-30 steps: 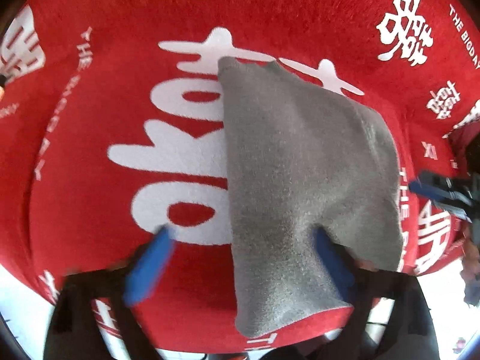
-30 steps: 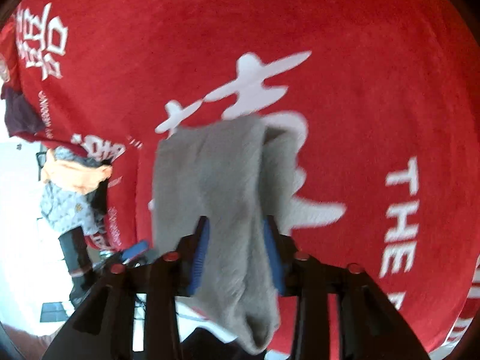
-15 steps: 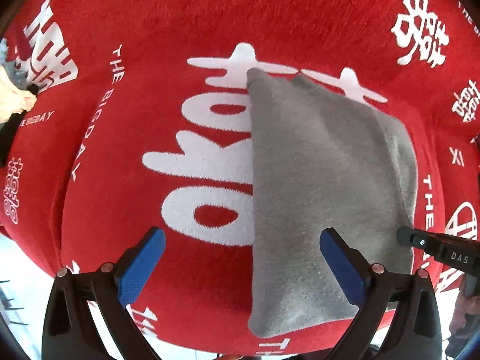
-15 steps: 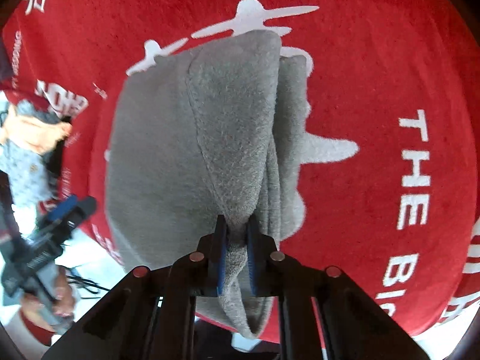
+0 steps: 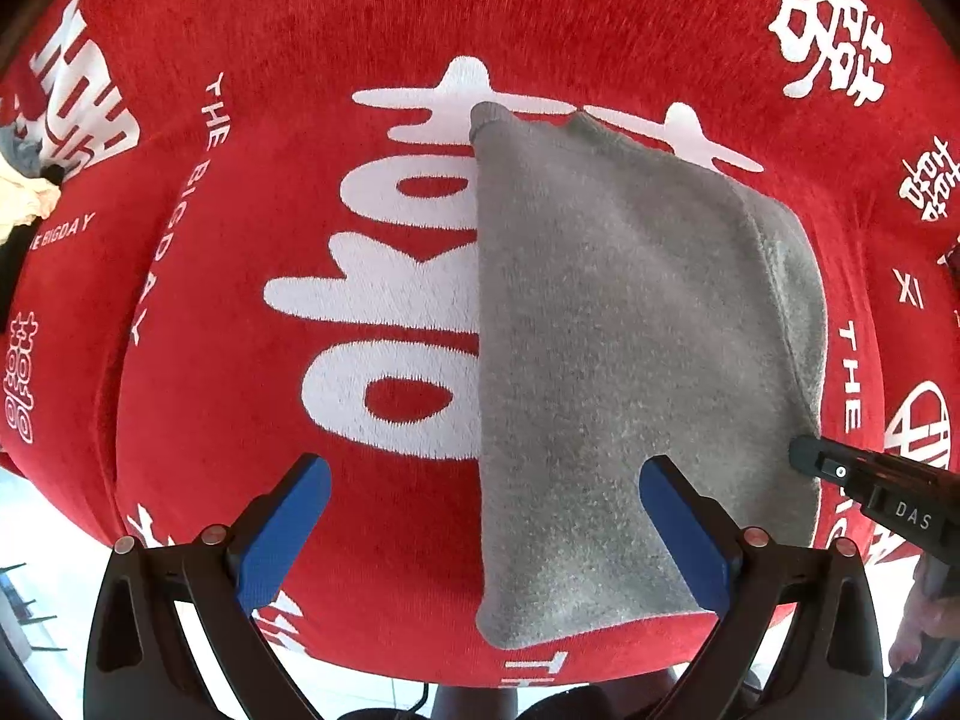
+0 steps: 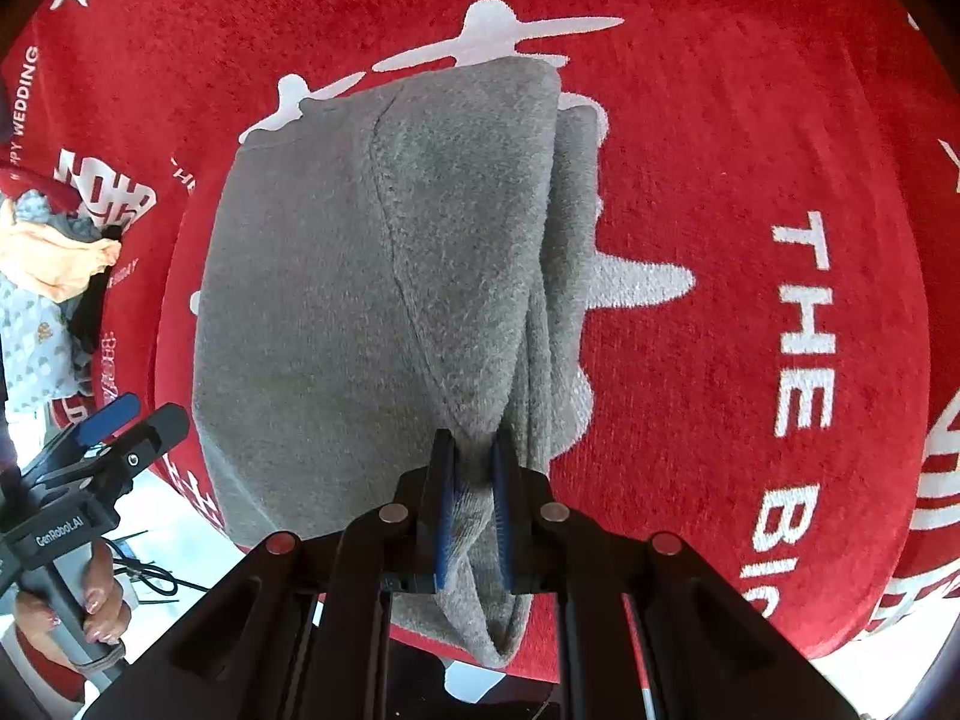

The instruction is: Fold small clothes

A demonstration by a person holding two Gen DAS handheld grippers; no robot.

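A small grey fleece garment (image 5: pixel 630 330) lies folded lengthwise on the red cloth with white lettering (image 5: pixel 240 90). My left gripper (image 5: pixel 483 468) points straight down over its near end and is open wide: one blue pad is over the red cloth, the other over the grey fabric, and neither grips anything. My right gripper (image 6: pixel 474 450) is shut on a pinched fold at the near edge of the garment (image 6: pixel 336 276), whose end hangs below the jaws. The right gripper's black tip (image 5: pixel 840 474) shows at the garment's right edge.
A heap of other small clothes (image 6: pixel 54 276) sits at the far left of the cloth, also seen as the heap (image 5: pixel 24 198). The table's near edge drops to a white floor (image 5: pixel 48 540). A hand (image 6: pixel 90 600) holds the left gripper (image 6: pixel 120 420).
The right jaws closed on the garment's fold and came closer to it. The left gripper drew back a little from the garment and stays open.
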